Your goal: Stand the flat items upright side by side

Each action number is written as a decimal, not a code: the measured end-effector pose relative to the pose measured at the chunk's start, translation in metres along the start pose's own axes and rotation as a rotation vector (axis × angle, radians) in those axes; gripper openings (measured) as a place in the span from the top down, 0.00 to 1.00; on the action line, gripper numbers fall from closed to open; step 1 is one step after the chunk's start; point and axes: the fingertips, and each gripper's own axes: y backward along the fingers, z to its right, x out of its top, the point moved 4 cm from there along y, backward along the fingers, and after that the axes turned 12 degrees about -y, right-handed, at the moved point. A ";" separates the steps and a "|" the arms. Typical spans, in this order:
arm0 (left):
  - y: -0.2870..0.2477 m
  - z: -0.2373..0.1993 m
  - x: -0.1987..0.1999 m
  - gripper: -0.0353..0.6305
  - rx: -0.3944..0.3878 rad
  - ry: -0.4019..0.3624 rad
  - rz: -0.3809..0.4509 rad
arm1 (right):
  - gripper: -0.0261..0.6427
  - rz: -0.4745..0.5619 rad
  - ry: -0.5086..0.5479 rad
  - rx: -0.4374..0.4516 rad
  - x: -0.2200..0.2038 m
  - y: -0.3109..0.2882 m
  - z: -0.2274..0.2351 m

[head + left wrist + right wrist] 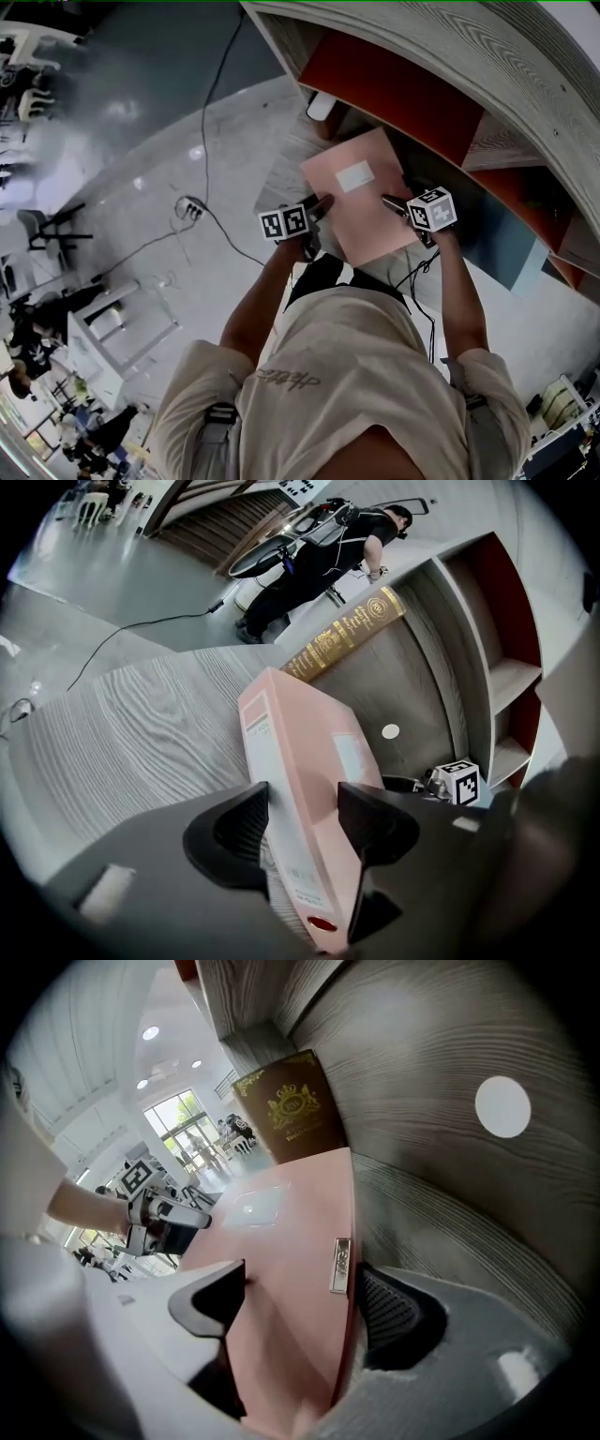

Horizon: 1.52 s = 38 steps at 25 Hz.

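Down at the shelf [141,742], both arms fwd, left gripper [302,808] & right gripper [300,1283] clamp pink binder [366,211]; brown book [292,1110] shows in gripper views only.

Grey floor [131,150]: black cable [207,117] leading to a power strip [190,208]; white side table [122,333] nearby. Wood-grain shelf unit [469,42] with red back panels [394,89]. Person in black [319,560], bent forward, in the distance.

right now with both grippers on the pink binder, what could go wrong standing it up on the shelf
1. The left gripper pinches the pink binder at its spine and the right gripper at its clasp edge; such edge grips may let it twist or slip while tilting upright.
2. The brown book stands just beyond it; a push could topple it.
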 end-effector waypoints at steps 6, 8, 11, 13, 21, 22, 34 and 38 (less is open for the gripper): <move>0.014 0.003 0.009 0.58 0.001 -0.095 0.052 | 0.42 0.041 -0.004 -0.025 -0.011 0.010 -0.017; 0.020 0.007 0.011 0.58 -0.007 -0.126 0.066 | 0.43 0.068 -0.003 -0.039 -0.015 0.017 -0.023; 0.031 0.012 0.019 0.58 -0.006 -0.178 0.092 | 0.43 0.114 0.006 -0.067 -0.017 0.022 -0.035; 0.038 0.016 0.029 0.58 0.000 -0.223 0.119 | 0.44 0.142 0.017 -0.082 -0.016 0.027 -0.041; 0.070 0.043 0.048 0.59 -0.040 -0.347 0.197 | 0.44 0.268 0.107 -0.167 -0.015 0.054 -0.071; 0.073 0.047 0.050 0.59 -0.045 -0.368 0.204 | 0.44 0.287 0.112 -0.178 -0.016 0.058 -0.073; 0.102 0.089 0.058 0.61 -0.172 -0.560 0.282 | 0.47 0.468 0.159 -0.295 -0.041 0.086 -0.092; 0.113 0.100 0.050 0.61 -0.223 -0.607 0.280 | 0.48 0.476 0.171 -0.345 -0.054 0.090 -0.096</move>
